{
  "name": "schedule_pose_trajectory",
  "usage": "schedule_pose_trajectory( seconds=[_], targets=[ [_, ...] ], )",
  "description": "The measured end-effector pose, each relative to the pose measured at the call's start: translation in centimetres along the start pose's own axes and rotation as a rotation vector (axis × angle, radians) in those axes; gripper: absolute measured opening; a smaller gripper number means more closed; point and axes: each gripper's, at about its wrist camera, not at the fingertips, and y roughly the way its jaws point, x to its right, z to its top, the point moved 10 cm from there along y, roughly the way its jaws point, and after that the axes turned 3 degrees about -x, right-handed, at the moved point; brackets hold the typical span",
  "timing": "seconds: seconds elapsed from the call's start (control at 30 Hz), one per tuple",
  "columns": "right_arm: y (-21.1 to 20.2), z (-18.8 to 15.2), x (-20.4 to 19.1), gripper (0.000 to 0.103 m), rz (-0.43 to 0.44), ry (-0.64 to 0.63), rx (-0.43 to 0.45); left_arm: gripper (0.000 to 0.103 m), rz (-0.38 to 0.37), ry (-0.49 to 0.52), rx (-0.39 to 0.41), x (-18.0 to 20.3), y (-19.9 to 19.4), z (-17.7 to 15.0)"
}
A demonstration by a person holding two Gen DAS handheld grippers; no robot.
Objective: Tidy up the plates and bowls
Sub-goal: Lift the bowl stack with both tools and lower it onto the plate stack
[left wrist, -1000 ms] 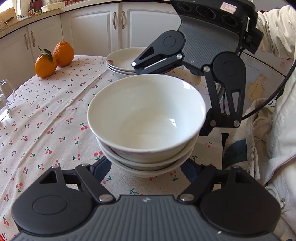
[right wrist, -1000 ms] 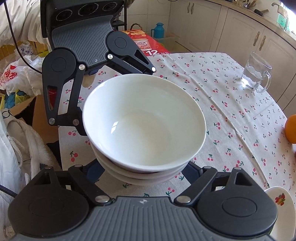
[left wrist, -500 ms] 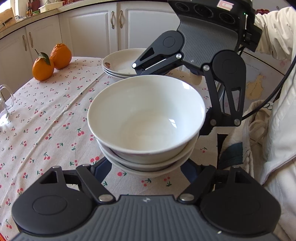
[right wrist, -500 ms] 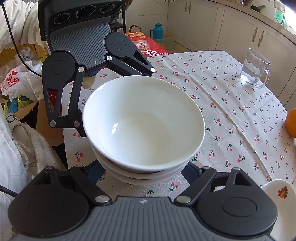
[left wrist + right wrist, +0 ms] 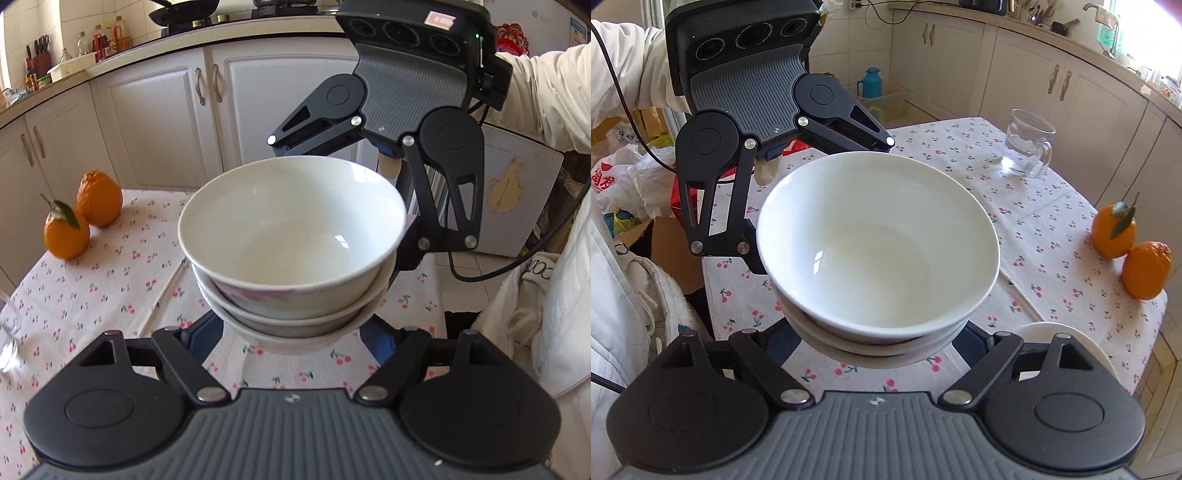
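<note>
A stack of three nested white bowls (image 5: 291, 229) hangs in the air above the cherry-print tablecloth (image 5: 110, 280). My left gripper (image 5: 291, 341) is shut on the lowest bowl from the near side, its blue fingers (image 5: 207, 339) against the bowl's flanks. The right gripper (image 5: 879, 349) grips the same stack (image 5: 879, 240) from the opposite side, and its body faces me in the left wrist view. A stack of white plates (image 5: 1071, 343) lies on the table just right of the right gripper, half hidden by it.
Two oranges (image 5: 1113, 230) sit near the table's edge beyond the plates. A glass mug (image 5: 1027, 147) stands at the far side. White kitchen cabinets (image 5: 155, 122) run behind the table. A person's white sleeve (image 5: 554, 92) and bags on the floor are nearby.
Both grippers have risen with the bowl stack, which now hangs higher over the table. The plates have slid out of the left wrist view and lie closer in the right.
</note>
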Motion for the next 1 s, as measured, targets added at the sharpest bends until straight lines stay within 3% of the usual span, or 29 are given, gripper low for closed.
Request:
schedule_pose_trajectory(
  seconds=[0.37,0.67,1.0],
  targets=[
    [-2.4,-5.0,7.5,0.09,-0.115,0.088,-0.02,0.08,-0.039,0.079,0.021,-2.0,6.8,5.8],
    [-1.5,-8.3,10.7,0.09,-0.108,0.175,-0.025,0.08,-0.076,0.062,-0.009,-2.7,10.2,6.3],
    [-1.1,-9.0,11.5,0.09,-0.096,0.2,-0.028,0.08,-0.086,0.05,-0.016,-3.2,11.3,6.7]
  ],
)
